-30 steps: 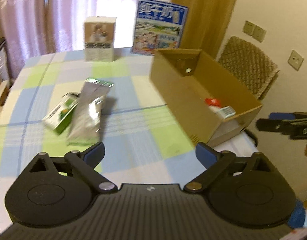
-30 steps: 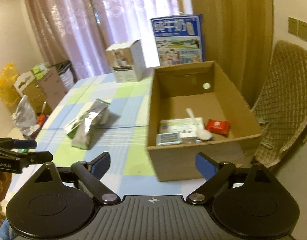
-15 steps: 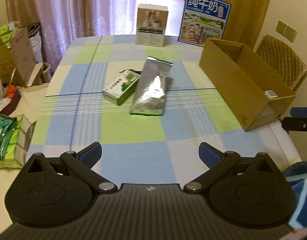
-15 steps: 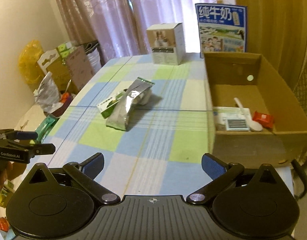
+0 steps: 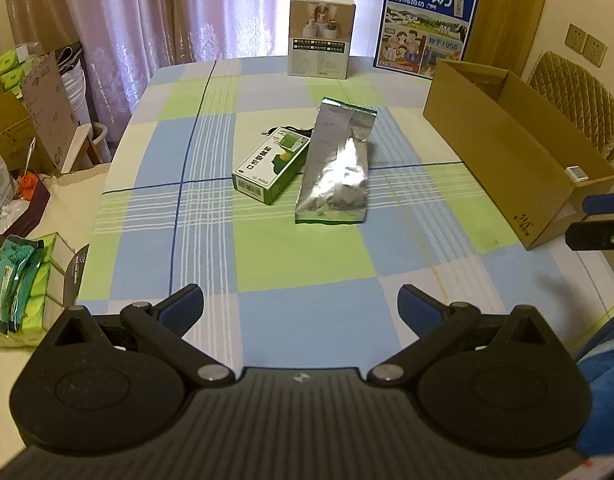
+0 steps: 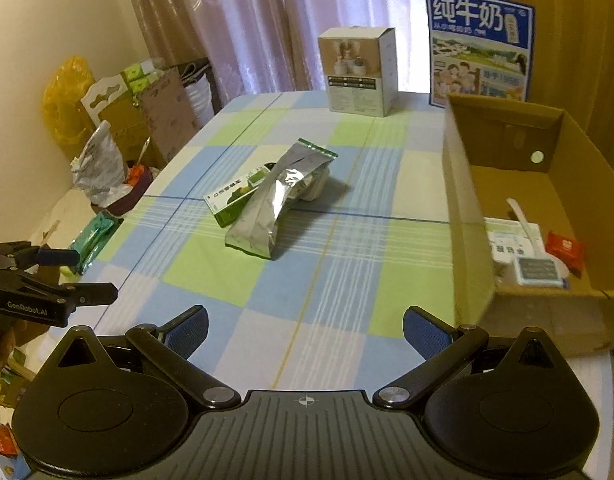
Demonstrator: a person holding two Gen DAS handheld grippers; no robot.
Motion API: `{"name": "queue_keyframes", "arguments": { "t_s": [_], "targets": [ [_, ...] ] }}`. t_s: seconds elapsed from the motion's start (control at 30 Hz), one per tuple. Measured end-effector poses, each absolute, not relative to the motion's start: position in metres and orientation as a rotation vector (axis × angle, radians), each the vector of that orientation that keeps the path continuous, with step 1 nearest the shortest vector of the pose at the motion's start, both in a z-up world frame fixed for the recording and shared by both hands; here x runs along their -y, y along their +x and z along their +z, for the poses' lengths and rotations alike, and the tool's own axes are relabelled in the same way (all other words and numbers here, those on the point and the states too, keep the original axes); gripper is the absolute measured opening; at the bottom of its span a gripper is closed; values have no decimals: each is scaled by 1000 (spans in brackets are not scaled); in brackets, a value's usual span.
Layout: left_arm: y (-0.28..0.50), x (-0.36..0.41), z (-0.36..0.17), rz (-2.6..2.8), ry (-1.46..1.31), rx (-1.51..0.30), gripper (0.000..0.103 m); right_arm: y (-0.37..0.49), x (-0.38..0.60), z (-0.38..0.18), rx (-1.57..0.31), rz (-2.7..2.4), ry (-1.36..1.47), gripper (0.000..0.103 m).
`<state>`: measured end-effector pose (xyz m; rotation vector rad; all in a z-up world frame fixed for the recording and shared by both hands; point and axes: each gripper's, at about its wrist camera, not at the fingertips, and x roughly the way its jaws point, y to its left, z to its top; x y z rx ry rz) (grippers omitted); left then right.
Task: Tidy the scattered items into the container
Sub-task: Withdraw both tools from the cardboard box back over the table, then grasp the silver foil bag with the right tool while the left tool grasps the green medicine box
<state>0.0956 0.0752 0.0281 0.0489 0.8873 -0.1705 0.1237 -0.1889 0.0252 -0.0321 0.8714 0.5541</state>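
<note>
Both the left gripper (image 5: 301, 308) and right gripper (image 6: 305, 326) are spread wide with nothing between their jaws, the right having just finished opening. On the checked tablecloth (image 5: 307, 264), a silver foil pouch (image 5: 337, 170) and green box (image 5: 271, 170) lie touching toward 12 o'clock of the left gripper. The cardboard box (image 5: 503, 160) sits at 2 o'clock.

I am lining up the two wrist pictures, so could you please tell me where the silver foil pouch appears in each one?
Left wrist: the silver foil pouch lies at picture centre, right of the green and white box.
Right wrist: the pouch lies left of centre, with the green box behind it on the left.
Shared landmark: the blue milk poster at the table's far end.
</note>
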Motion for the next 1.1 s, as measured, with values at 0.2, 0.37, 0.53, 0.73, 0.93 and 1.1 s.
{"name": "queue_keyframes", "arguments": {
  "t_s": [0.2,0.37,0.53,0.73,0.93,1.1],
  "targets": [
    [119,-82,23,-186,100,-897,101,149,166,17,-889,569,-31,101],
    [145,-90,19,-202,122,-896,101,175,146,10,-906,579,-19,101],
    [174,-92,11,-223,179,-909,101,202,128,0,-926,580,17,101],
    [209,-94,-2,-253,216,-920,101,234,108,-21,-957,559,56,101],
    [242,-97,-18,-280,231,-920,101,263,95,-42,-980,542,128,100],
    [267,-100,-31,-310,241,-923,101,283,87,-55,-994,551,200,99]
  ]
}}
